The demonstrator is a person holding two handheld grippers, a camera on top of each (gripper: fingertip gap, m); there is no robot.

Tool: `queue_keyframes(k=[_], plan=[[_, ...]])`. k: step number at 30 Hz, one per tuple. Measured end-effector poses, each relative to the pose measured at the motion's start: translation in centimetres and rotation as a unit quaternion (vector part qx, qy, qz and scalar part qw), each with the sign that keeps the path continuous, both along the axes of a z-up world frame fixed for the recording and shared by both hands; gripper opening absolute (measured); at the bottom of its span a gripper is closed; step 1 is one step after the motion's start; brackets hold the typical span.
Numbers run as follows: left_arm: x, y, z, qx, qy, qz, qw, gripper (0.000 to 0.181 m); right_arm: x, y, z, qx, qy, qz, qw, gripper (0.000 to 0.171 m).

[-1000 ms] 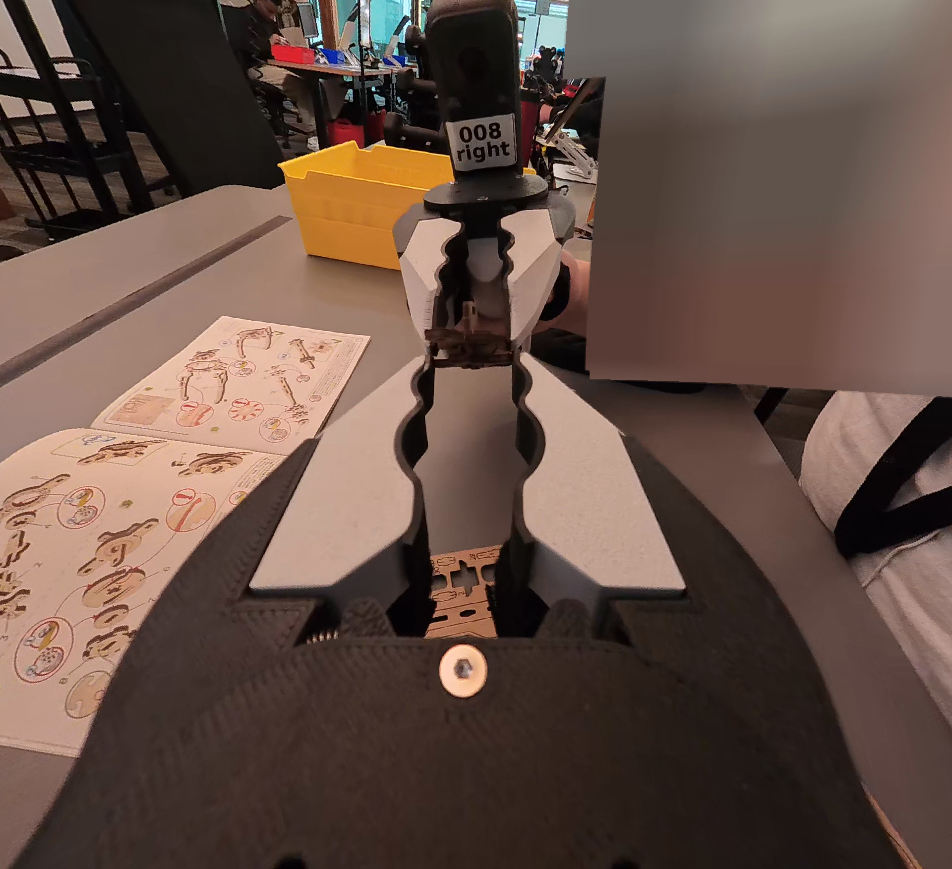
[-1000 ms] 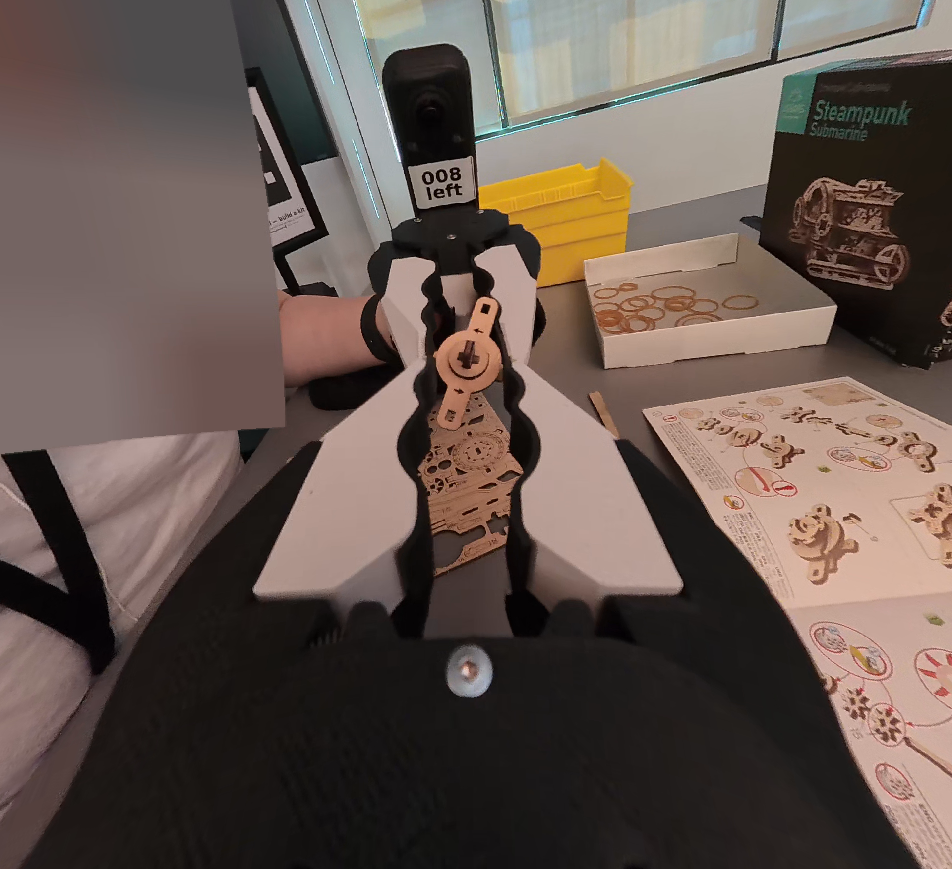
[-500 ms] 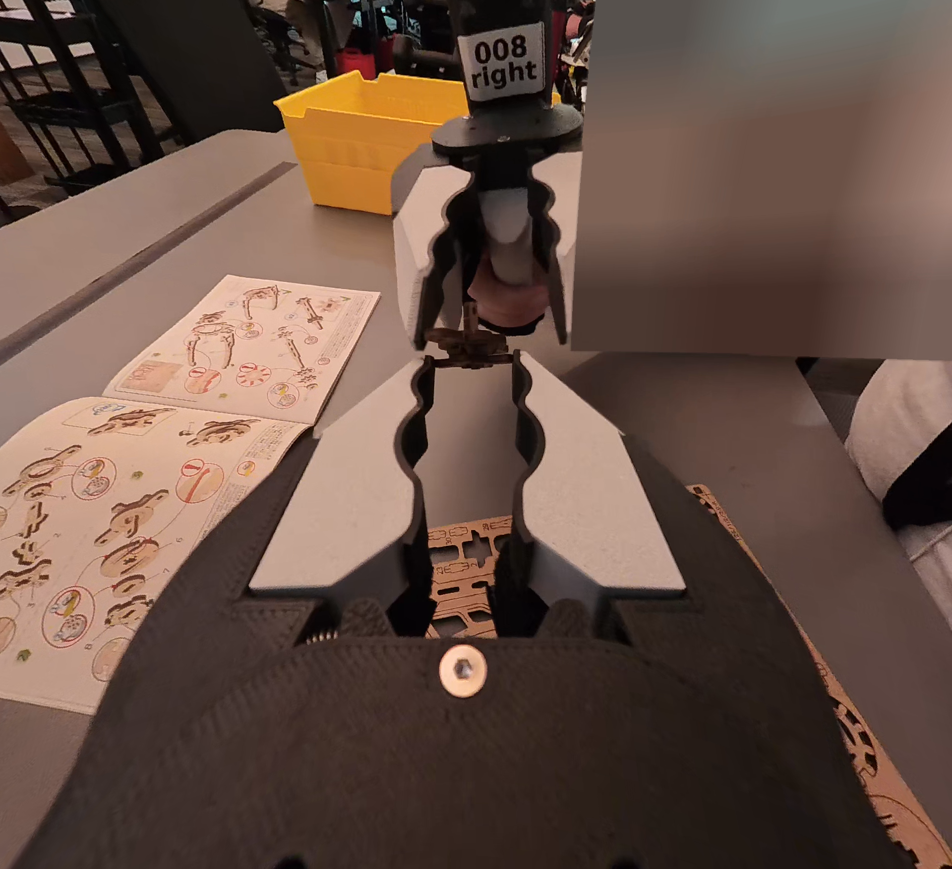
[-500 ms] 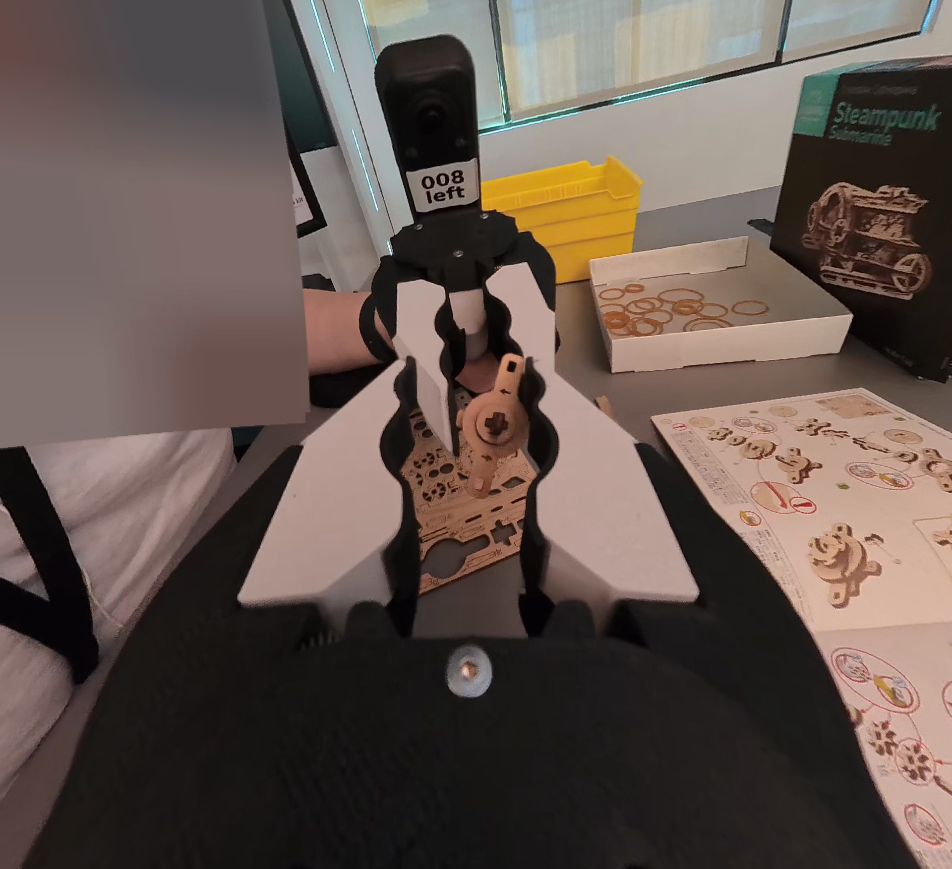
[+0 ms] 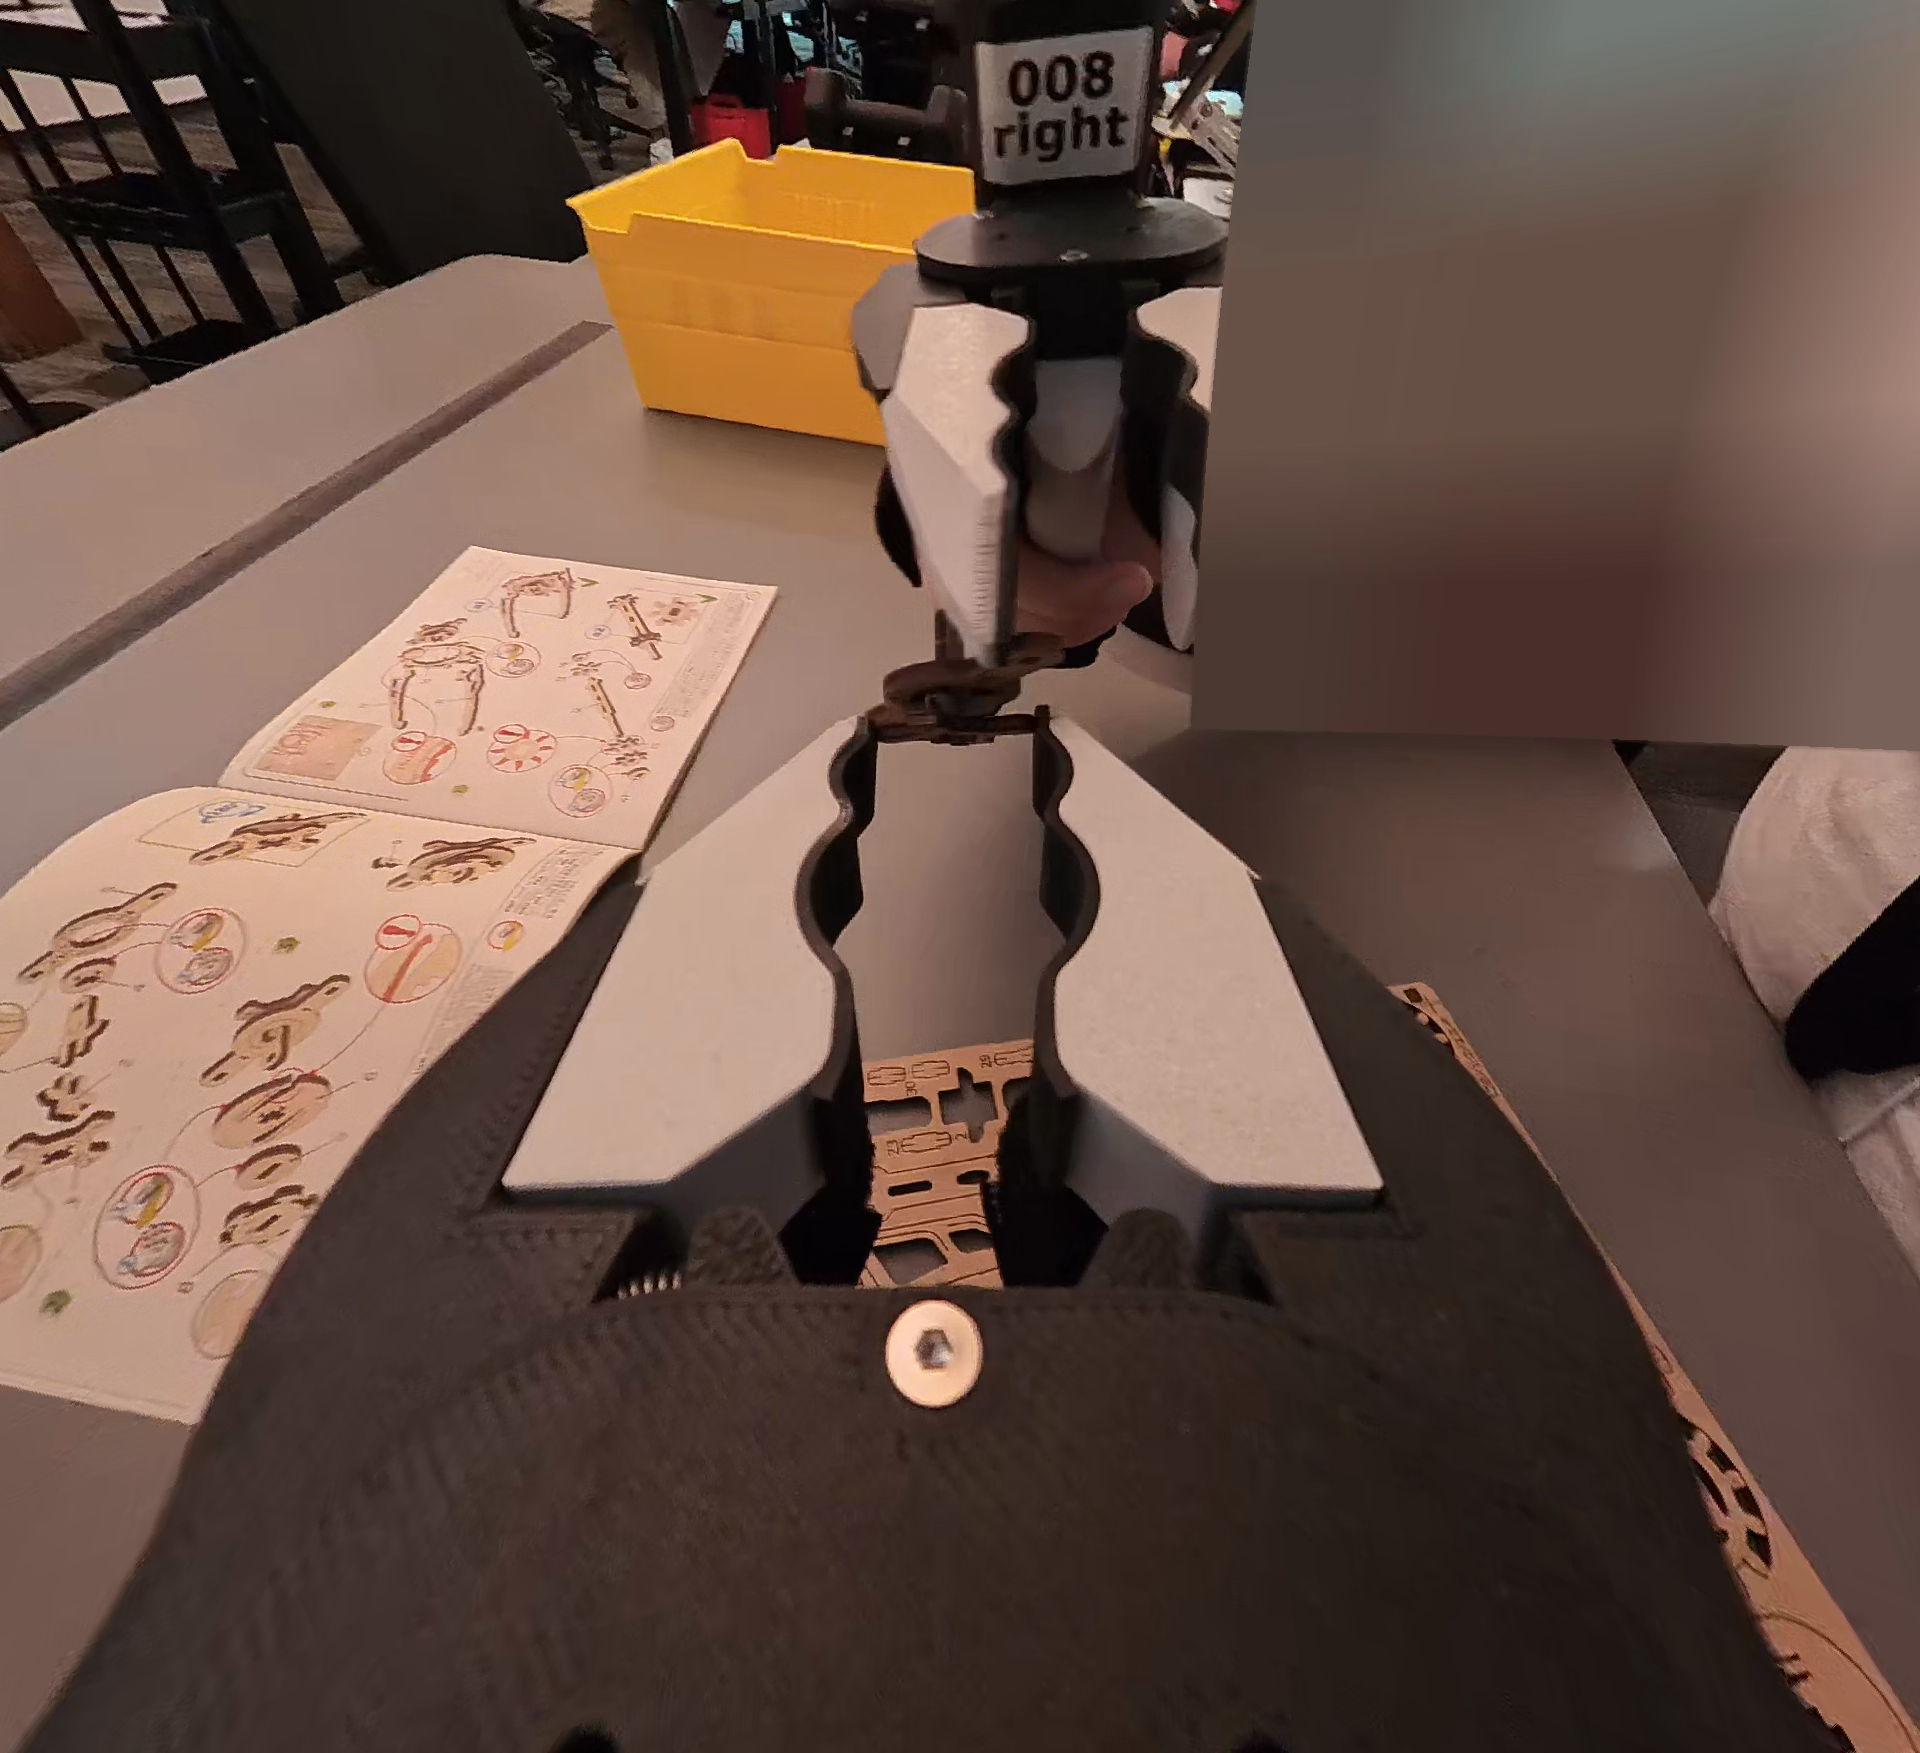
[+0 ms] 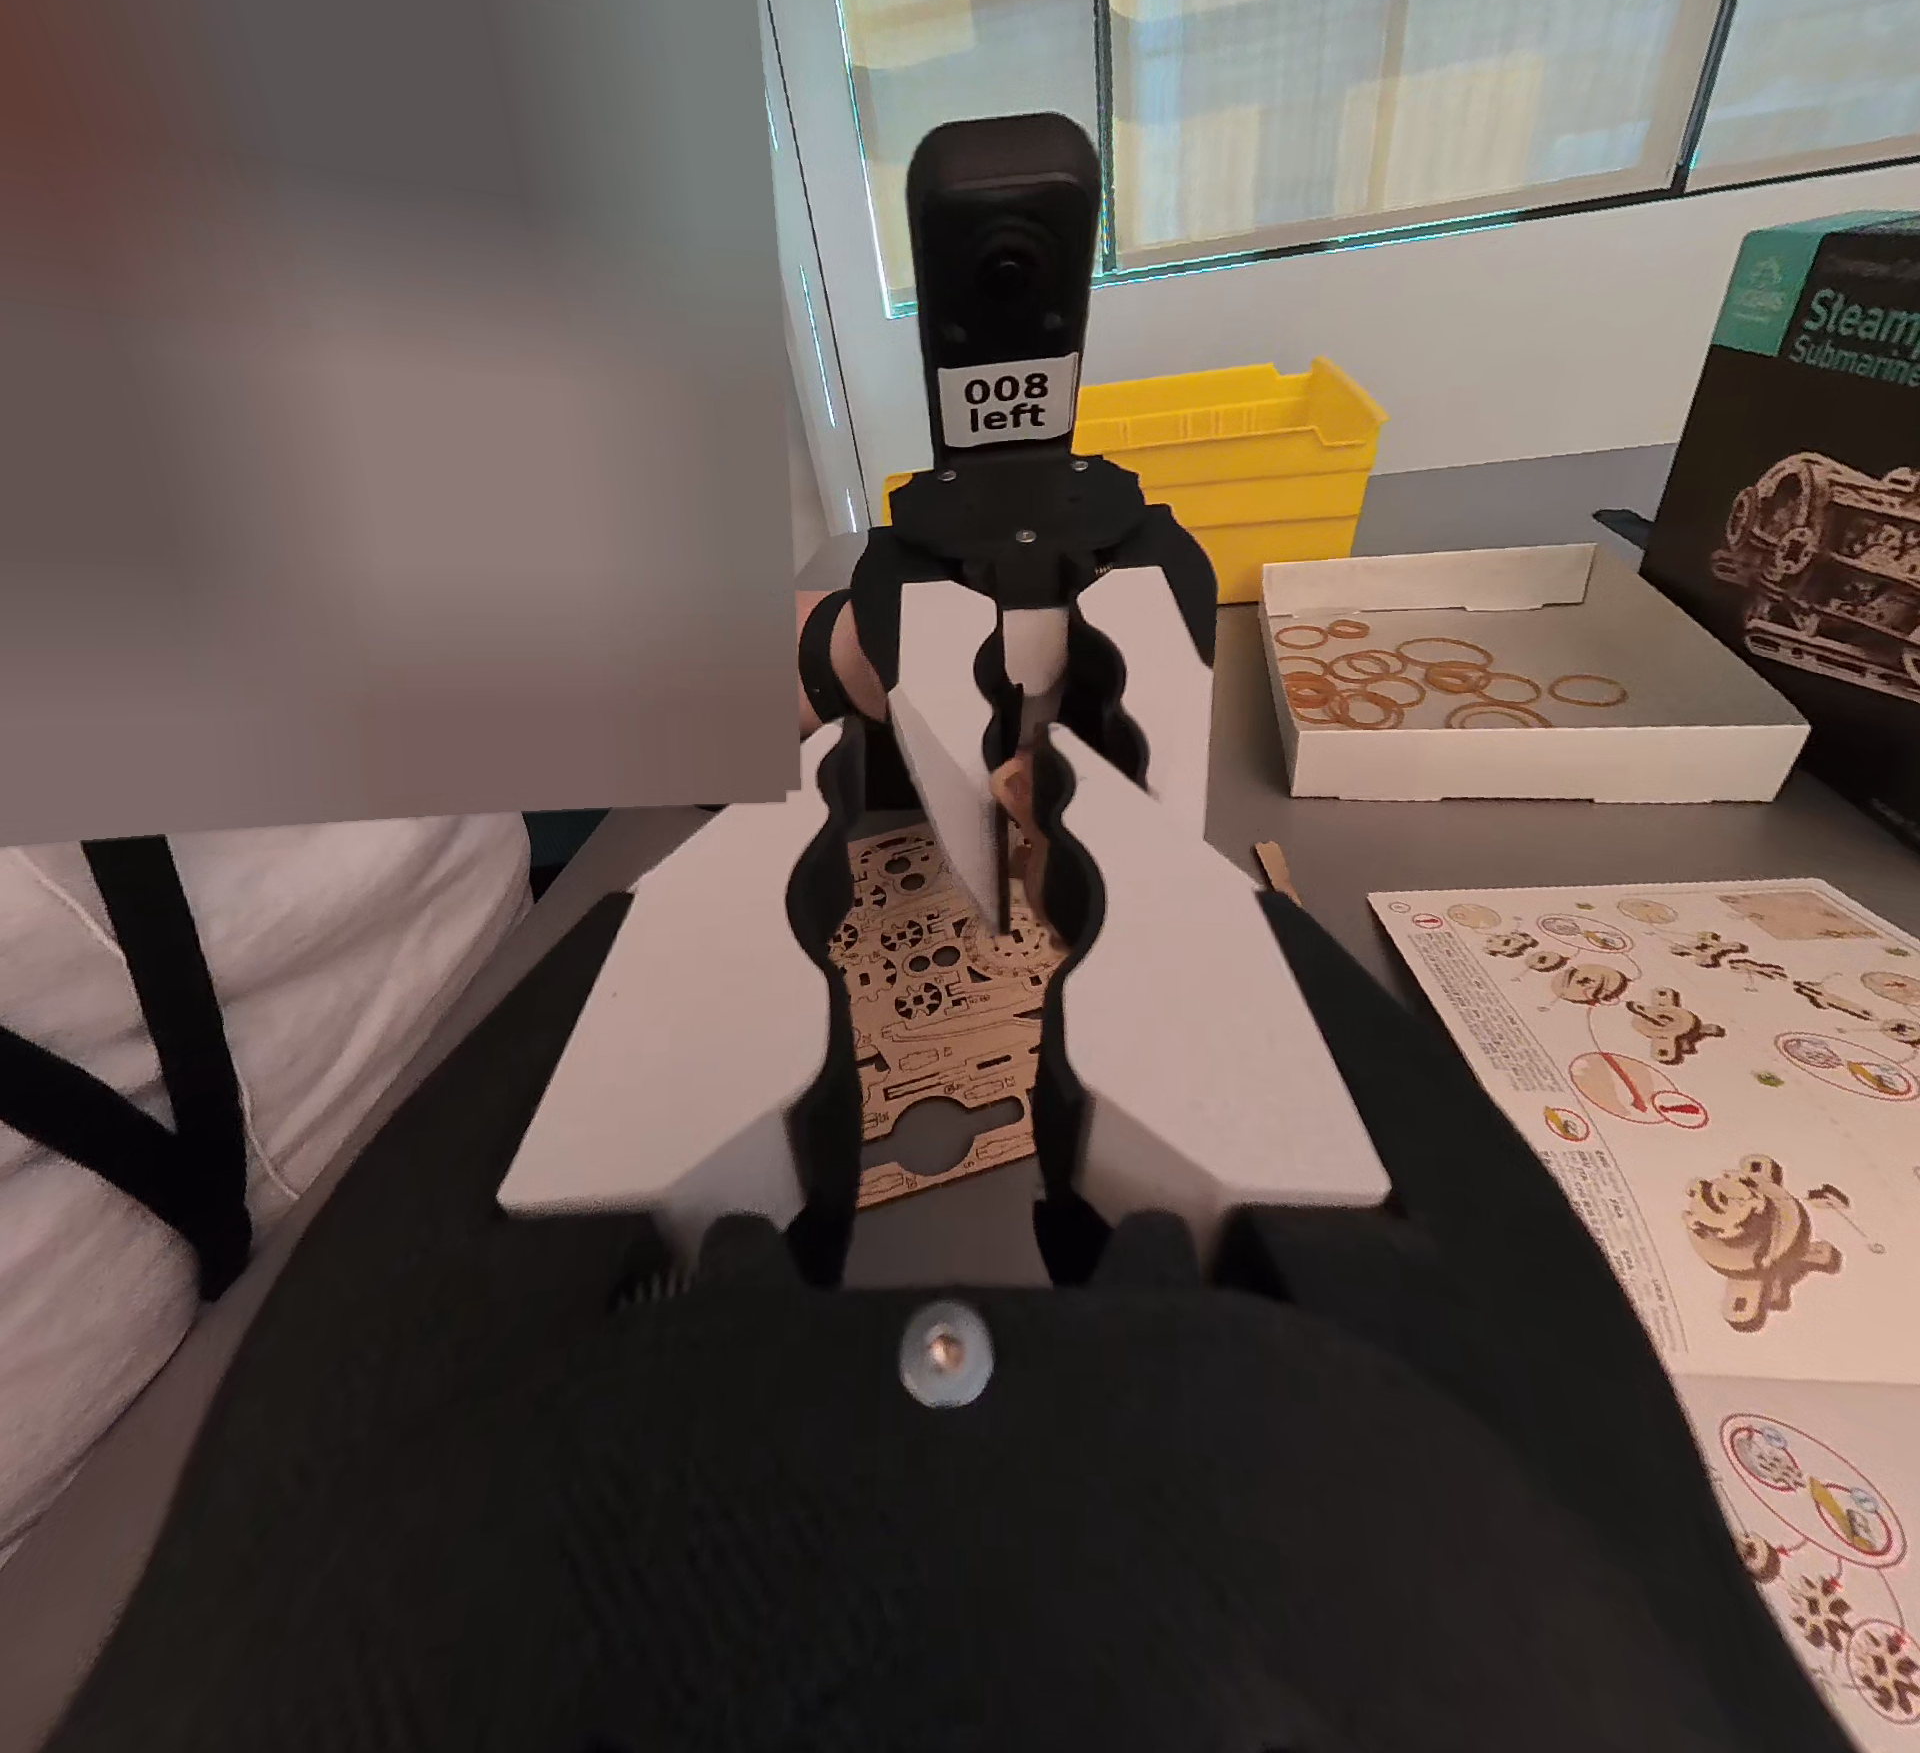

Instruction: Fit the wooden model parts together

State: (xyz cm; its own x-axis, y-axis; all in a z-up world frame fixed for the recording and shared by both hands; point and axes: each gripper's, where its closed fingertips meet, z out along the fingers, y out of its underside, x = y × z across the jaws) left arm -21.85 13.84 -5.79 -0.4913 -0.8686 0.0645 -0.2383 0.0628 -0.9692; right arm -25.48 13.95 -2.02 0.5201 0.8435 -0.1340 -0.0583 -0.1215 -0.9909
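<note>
My left gripper [image 5: 951,735] is shut on a small wooden part [image 5: 956,718] that lies flat across its fingertips, held above the grey table. My right gripper [image 5: 1081,654] reaches down from above, rolled sideways, jaws apart. Its near fingertip touches a second dark wooden piece [image 5: 966,677] on top of the held part. In the right wrist view my right gripper [image 6: 951,768] stands open around one of the left gripper's fingers [image 6: 935,747]. The wooden part [image 6: 1023,810] shows edge-on beside my right finger. I cannot see how the two pieces join.
A laser-cut wooden sheet [image 5: 935,1132] [image 6: 935,1028] lies under both grippers. There is an open instruction booklet [image 5: 312,872] [image 6: 1662,1080] and a yellow bin [image 5: 748,301] [image 6: 1247,477]. A white tray [image 6: 1538,758] holds rubber bands. A black kit box [image 6: 1818,477] stands at the right. A person sits close by [image 6: 104,1028]. My right fingertips sit around 5 centimeters from my left ones.
My right gripper has rolled about a quarter turn around the part. The part showed face-on in the right wrist view and now shows edge-on. The left gripper keeps its hold.
</note>
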Motion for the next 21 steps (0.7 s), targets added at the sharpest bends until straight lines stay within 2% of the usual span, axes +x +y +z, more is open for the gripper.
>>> queue_keyframes(k=[12, 19, 21], plan=[[0.2, 0.9, 0.3, 0.004, -0.01, 0.025, 1.0, 0.028, 0.5, 0.1, -0.1, -0.004, -0.001, -0.004, 1.0, 0.03], [0.5, 1.0, 0.1, 0.06, -0.026, 0.043, 0.997, 0.028, -0.1, 0.0, -0.5, -0.01, -0.01, 0.004, 1.0, 0.033], [0.6, 1.6, 0.2, 0.09, -0.038, 0.064, 0.993, 0.028, 0.6, 0.4, 0.0, -0.003, 0.0, -0.015, 1.0, 0.037]])
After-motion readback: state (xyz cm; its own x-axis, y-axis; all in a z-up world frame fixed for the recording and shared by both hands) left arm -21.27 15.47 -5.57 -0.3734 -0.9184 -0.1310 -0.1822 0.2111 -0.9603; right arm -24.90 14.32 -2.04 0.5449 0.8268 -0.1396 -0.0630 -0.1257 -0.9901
